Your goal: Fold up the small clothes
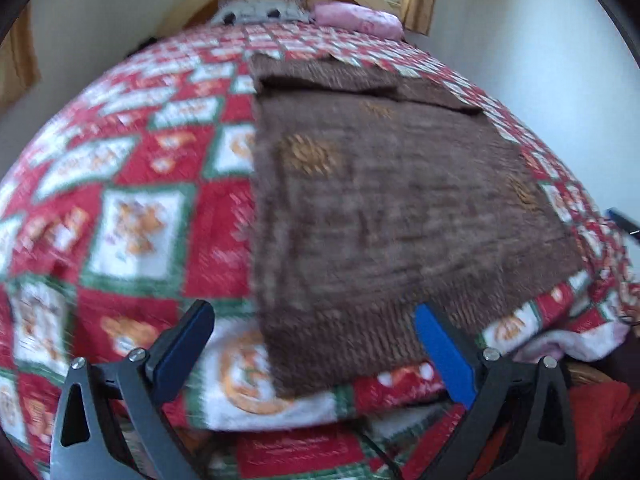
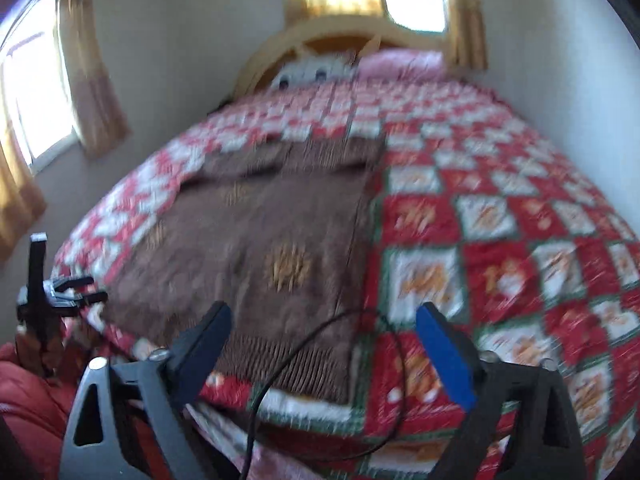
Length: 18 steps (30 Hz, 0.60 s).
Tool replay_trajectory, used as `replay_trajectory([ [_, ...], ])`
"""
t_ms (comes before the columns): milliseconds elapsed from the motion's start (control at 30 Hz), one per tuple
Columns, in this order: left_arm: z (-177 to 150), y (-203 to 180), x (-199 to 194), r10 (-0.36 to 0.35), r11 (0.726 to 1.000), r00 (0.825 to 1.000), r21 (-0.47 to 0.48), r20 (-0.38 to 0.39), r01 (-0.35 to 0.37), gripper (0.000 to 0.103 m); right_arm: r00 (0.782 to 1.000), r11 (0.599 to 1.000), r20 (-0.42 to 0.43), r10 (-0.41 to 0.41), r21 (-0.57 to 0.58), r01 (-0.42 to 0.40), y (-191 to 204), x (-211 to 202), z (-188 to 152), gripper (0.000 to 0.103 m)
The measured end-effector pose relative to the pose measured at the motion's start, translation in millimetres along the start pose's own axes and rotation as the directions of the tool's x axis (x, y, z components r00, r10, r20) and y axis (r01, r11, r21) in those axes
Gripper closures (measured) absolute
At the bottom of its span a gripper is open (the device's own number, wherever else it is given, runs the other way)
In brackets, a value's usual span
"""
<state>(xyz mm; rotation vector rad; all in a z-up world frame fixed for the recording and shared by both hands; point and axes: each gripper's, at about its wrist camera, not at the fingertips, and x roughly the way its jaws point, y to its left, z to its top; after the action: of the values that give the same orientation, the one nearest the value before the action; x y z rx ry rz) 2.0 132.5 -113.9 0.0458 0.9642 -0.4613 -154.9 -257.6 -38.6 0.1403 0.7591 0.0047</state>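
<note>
A brown knitted garment [image 1: 400,208] with orange flower motifs lies flat on the bed, its sleeves folded across the far end. It also shows in the right wrist view [image 2: 260,240]. My left gripper [image 1: 314,320] is open and empty, above the garment's near hem at the bed's foot. My right gripper [image 2: 322,316] is open and empty, above the garment's near right corner. The left gripper also shows at the left edge of the right wrist view [image 2: 76,290]. Both views are blurred.
A red, white and green patterned quilt [image 1: 140,220] covers the bed. A wooden headboard [image 2: 340,28], a white pillow [image 2: 308,70] and a pink pillow [image 1: 360,20] are at the far end. Walls flank both sides. A black cable [image 2: 320,340] loops below my right gripper.
</note>
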Motion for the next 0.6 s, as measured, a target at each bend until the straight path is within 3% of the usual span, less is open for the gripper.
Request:
replay_trajectory([
  [33, -1, 0, 3, -0.007, 1.000, 1.000, -0.005, -0.007, 0.007, 0.001, 1.000, 1.000, -0.025, 0.006, 0.003, -0.006, 1, 9, -4, 0.027],
  [133, -5, 6, 17, -0.044, 0.997, 0.998, -0.061, -0.046, 0.041, 0.007, 0.998, 0.999, -0.059, 0.006, 0.041, -0.003, -7, 23, -14, 0.027],
  [233, -8, 7, 13, -0.068, 0.994, 0.998, -0.085, -0.005, 0.067, 0.009, 0.996, 0.996, -0.091, 0.021, 0.086, -0.013, -22, 31, -23, 0.027],
  [400, -9, 12, 10, -0.087, 0.989, 0.996, -0.119, 0.016, 0.088, 0.027, 0.990, 0.994, -0.137, 0.035, 0.111, -0.020, -33, 43, -32, 0.027],
  [533, -11, 10, 8, -0.085, 0.990, 0.996, -0.117, 0.011, 0.085, 0.042, 0.982, 0.995, -0.178, 0.055, 0.090, -0.040, -25, 54, -38, 0.030],
  [600, -13, 10, 7, -0.076, 0.992, 0.997, -0.104, 0.011, 0.077, 0.042, 0.981, 0.999, -0.189, 0.038, 0.037, -0.031, -13, 55, -38, 0.035],
])
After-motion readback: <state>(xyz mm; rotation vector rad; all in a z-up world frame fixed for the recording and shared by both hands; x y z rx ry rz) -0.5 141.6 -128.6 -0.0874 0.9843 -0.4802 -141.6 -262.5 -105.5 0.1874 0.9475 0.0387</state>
